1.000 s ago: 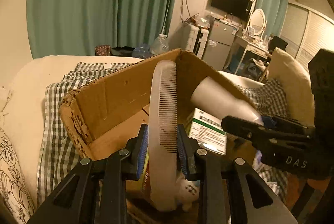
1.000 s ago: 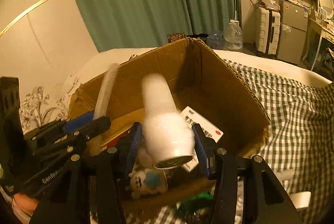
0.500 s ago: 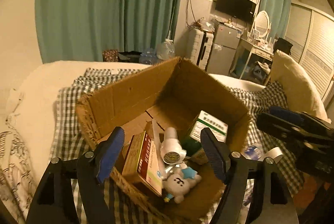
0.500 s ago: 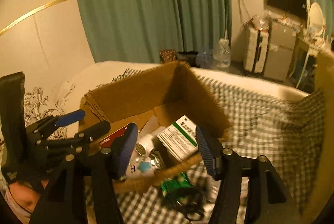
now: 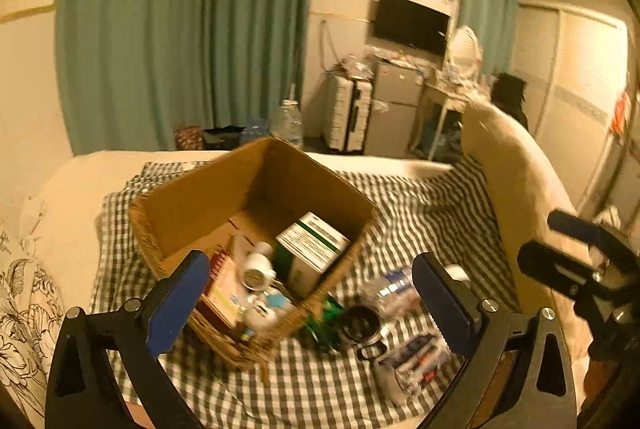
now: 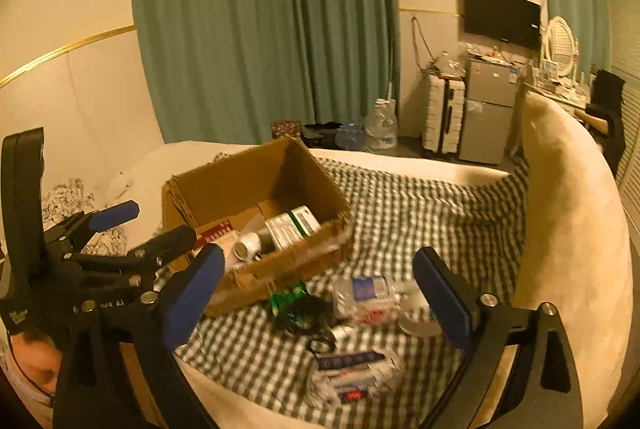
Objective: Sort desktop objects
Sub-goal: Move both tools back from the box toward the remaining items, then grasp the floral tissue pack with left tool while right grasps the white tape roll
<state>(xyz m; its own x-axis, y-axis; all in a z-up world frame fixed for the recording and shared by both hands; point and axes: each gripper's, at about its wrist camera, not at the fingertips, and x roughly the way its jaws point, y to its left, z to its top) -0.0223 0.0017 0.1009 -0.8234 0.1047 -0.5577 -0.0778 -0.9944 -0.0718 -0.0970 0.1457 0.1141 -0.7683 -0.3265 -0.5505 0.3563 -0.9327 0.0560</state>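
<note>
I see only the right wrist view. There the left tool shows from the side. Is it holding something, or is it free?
Observer: It is free. In its own view the left tool is open, with nothing between its pads.
Operator: Good. The near wall of the cardboard box hides that corner from me. What lies there?
Observer: A small white toy with a blue patch lies in the near corner, in front of the white bottle and beside the red box.
</note>
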